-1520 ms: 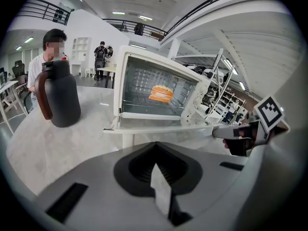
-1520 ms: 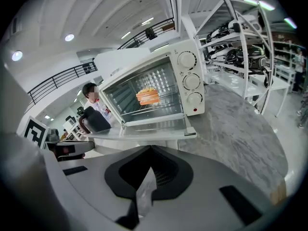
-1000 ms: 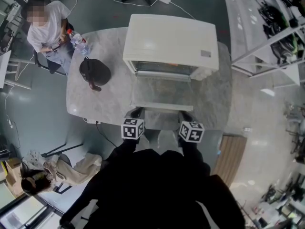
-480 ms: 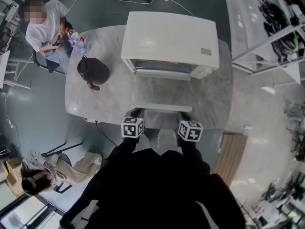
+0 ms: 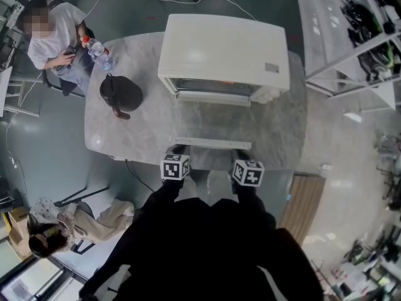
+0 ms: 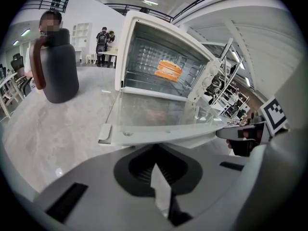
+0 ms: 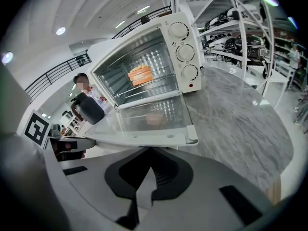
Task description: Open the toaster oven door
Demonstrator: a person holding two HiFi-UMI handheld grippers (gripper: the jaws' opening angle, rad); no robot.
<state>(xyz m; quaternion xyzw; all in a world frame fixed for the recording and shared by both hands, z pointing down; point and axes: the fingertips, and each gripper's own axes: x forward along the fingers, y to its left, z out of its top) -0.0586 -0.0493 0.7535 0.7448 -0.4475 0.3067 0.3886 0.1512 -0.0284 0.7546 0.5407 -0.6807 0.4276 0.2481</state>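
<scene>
The biggest thing is the grey marble table (image 5: 125, 137). On it stands a big white toaster oven (image 5: 222, 46). Its glass door (image 6: 159, 114) is all the way open and lies flat, sticking out toward the near edge of the table. You can see the table through the glass.

A person in black clothes (image 5: 207, 243) stands at the near side of the table and holds both grippers up to the front edge of the door. Another person (image 5: 53, 36) sits at the far left corner of the table.

A black jug (image 5: 122, 93) with a handle stands to the left of the oven. A clear bottle (image 5: 97, 52) with a red cap stands near the seated person.

The left gripper (image 6: 155, 164) has its jaws pressed together with nothing between them. Its tip sits just under the door's front edge, near the left end. The right gripper (image 7: 150, 167) is pinched closed and empty too, just under the right end of that edge. Each gripper has a cube with black and white squares on it.

Inside the oven, an orange piece of food (image 6: 168, 70) lies on the wire rack. Three round white knobs (image 7: 185, 53) sit in a row on the oven's right side, with a small red dot (image 7: 191, 85) below them.

A small grey label (image 5: 270, 69) is on the oven's top, but it is too small to read.
</scene>
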